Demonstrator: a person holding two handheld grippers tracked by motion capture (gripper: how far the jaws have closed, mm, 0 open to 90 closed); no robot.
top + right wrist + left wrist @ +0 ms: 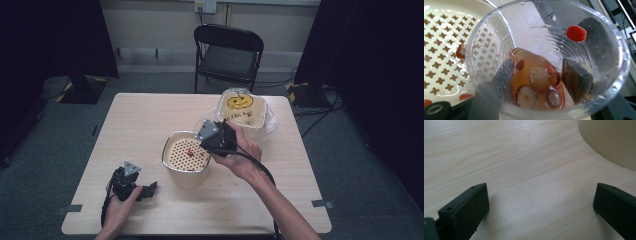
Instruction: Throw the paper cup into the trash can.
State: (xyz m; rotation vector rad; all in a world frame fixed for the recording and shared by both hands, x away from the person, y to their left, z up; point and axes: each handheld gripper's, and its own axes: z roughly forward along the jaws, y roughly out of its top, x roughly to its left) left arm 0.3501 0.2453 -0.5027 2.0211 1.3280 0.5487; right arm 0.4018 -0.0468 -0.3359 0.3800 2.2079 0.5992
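High view: chair [228, 52] behind table [140, 115].

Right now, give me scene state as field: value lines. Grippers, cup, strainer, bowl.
left gripper: open, low at the table, nothing between the jaws
right gripper: shut on the clear plastic cup, tilted next to the strainer tub
cup contents: amber liquid with round pale and dark pieces; one red berry stuck to the inner wall
strainer tub: perforated insert with a few red bits on it
far bowl: yellow face on its lid, behind the strainer tub
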